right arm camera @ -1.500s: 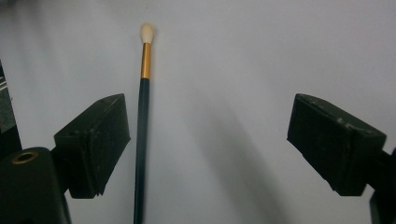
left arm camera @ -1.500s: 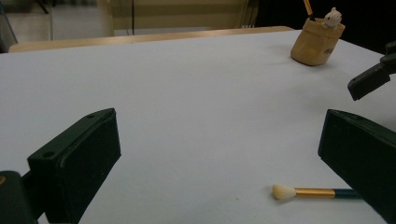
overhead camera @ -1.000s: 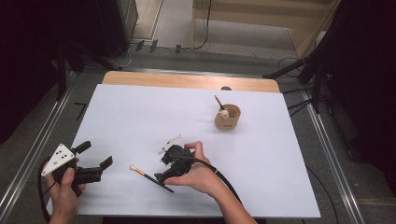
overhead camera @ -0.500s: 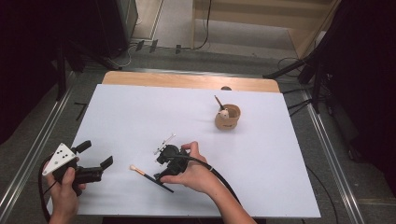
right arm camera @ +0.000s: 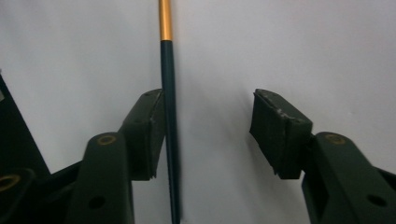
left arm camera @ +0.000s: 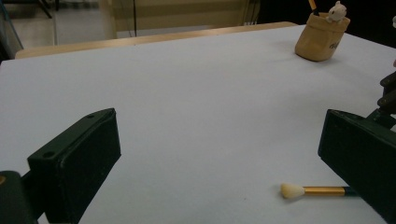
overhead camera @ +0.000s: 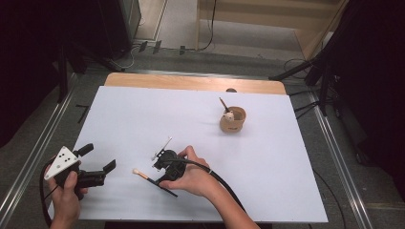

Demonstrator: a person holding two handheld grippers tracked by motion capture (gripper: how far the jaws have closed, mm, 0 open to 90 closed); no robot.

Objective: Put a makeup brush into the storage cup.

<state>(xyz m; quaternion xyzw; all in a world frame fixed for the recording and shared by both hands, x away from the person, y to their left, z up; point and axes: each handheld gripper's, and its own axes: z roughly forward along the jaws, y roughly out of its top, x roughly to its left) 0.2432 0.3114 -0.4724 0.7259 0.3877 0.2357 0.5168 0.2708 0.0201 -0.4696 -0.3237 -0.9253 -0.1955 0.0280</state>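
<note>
A slim makeup brush (overhead camera: 145, 177) with a pale tip, gold ferrule and dark handle lies on the white table near the front edge. My right gripper (overhead camera: 161, 177) points down over its handle. In the right gripper view the handle (right arm camera: 168, 93) runs between the jaws and lies against the left pad (right arm camera: 147, 135), while the other pad stands well apart. The jaws of my right gripper (right arm camera: 208, 135) have just been closing around the handle. My left gripper (overhead camera: 98, 157) is held open at the front left, with the brush (left arm camera: 317, 191) ahead of its right jaw.
A small wooden holder (overhead camera: 232, 121) with a brush and a little white figure in it stands at the back right, also the holder (left arm camera: 320, 39) in the left gripper view. The table's wooden far edge (overhead camera: 191, 82) borders the white sheet. A cable trails from the right hand.
The right hand has edged slightly left over the brush handle. The left gripper has stayed where it was.
</note>
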